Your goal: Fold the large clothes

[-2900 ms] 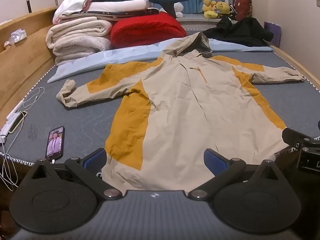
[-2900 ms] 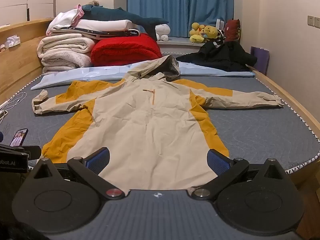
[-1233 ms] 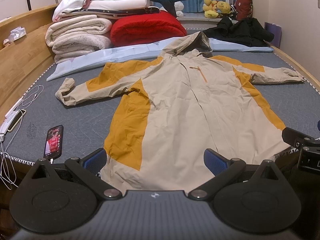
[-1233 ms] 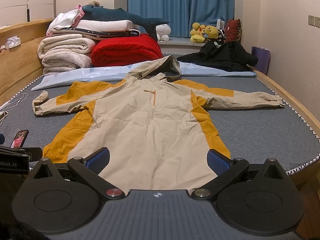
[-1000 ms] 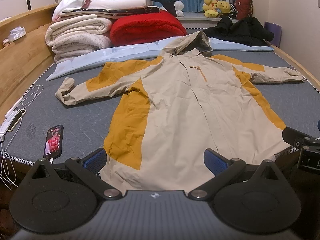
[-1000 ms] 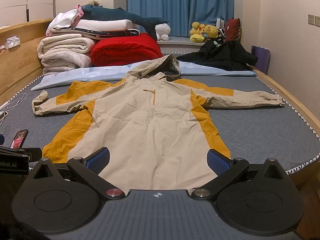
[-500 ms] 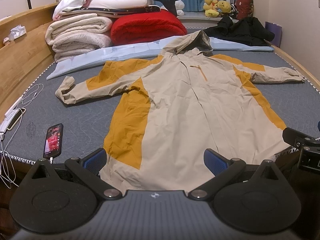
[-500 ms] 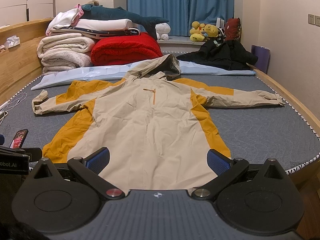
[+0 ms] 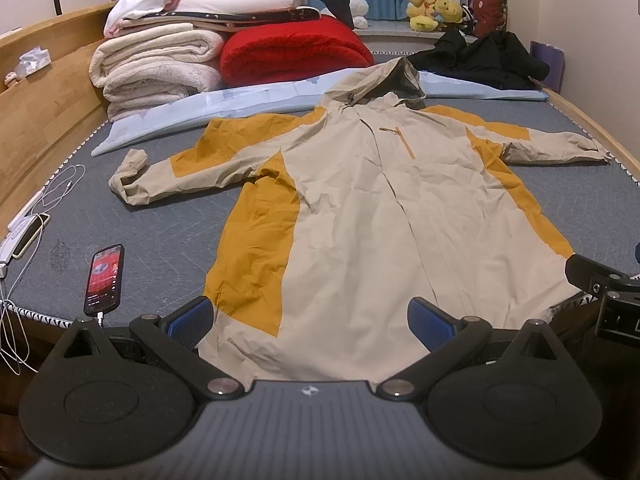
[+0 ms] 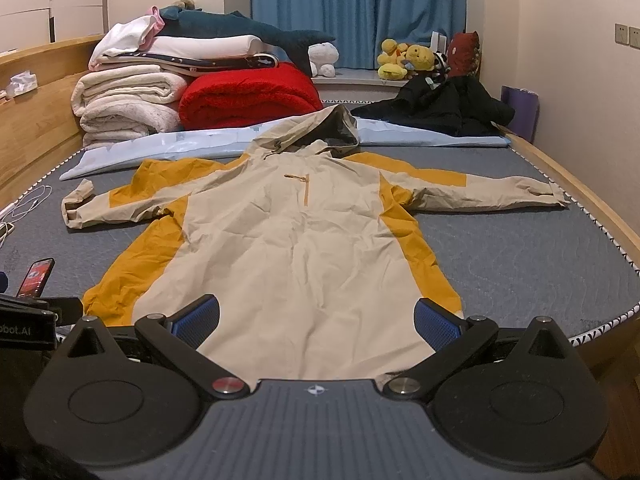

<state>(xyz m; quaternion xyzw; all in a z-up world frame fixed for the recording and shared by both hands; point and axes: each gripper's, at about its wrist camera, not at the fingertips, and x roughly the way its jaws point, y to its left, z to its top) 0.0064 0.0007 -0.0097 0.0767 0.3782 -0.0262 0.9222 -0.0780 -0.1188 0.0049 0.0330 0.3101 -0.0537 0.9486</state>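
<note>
A large beige and mustard hooded jacket [image 9: 372,216] lies spread flat, front up, on the grey mattress [image 9: 168,236], sleeves out to both sides, hood toward the far end. It also shows in the right wrist view [image 10: 288,248]. My left gripper [image 9: 310,318] is open and empty, hovering just short of the jacket's hem. My right gripper [image 10: 316,322] is open and empty too, at the hem. Each gripper's body shows at the edge of the other's view.
A lit phone [image 9: 104,276] lies on the mattress left of the hem, with cables [image 9: 24,236] beside it. Folded blankets [image 9: 160,64], a red quilt [image 9: 292,52], a light blue sheet [image 9: 248,100] and a black coat [image 9: 488,60] lie at the far end. Wooden bed frame [image 9: 36,116] at left.
Both grippers have stayed open near the hem with only a slight shift of view. The jacket has not moved.
</note>
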